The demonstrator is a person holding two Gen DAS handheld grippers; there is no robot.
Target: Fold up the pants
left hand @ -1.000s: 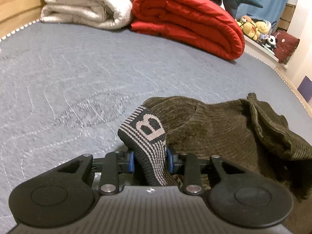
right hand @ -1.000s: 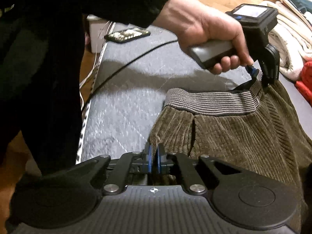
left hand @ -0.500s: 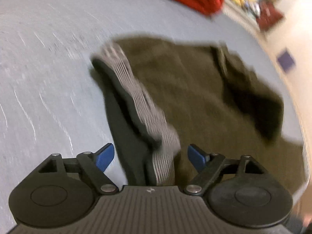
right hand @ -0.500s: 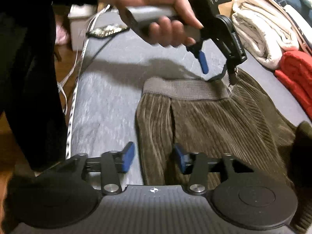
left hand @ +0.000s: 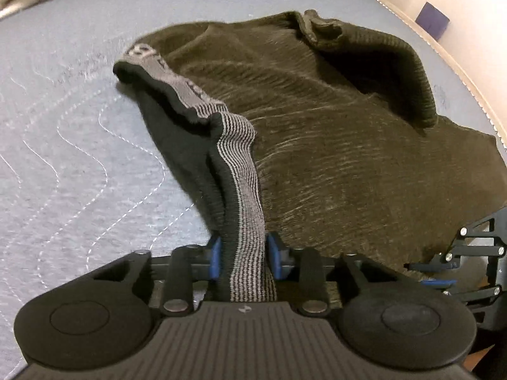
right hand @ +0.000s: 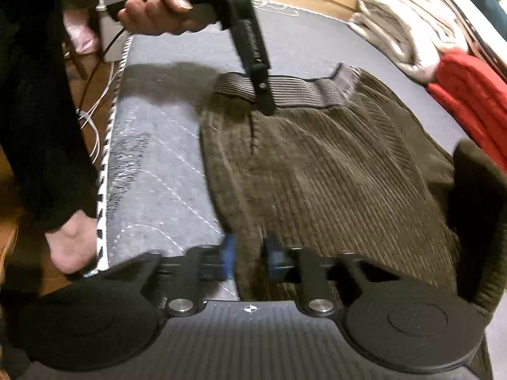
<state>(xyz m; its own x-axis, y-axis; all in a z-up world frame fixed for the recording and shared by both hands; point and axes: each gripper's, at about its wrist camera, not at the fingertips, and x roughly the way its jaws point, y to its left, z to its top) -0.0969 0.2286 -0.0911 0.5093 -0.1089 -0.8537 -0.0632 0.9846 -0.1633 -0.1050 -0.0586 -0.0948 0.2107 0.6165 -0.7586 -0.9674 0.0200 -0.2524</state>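
Both grippers are closing: left gripper (left hand: pixel 243 255) on the waistband (left hand: pixel 244 171), right gripper (right hand: pixel 248 258) on the pants (right hand: pixel 317 174) edge (full bites are advised before lifting).

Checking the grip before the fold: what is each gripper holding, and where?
Left gripper closes on the pants' striped waistband; right gripper closes on their corduroy side edge.

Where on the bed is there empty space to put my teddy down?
Free: the grey quilted mattress left of the striped waistband in the left wrist view, and the strip between the bed's edge and the brown corduroy pants. Crowded: the far end, with the white blanket and red blanket.
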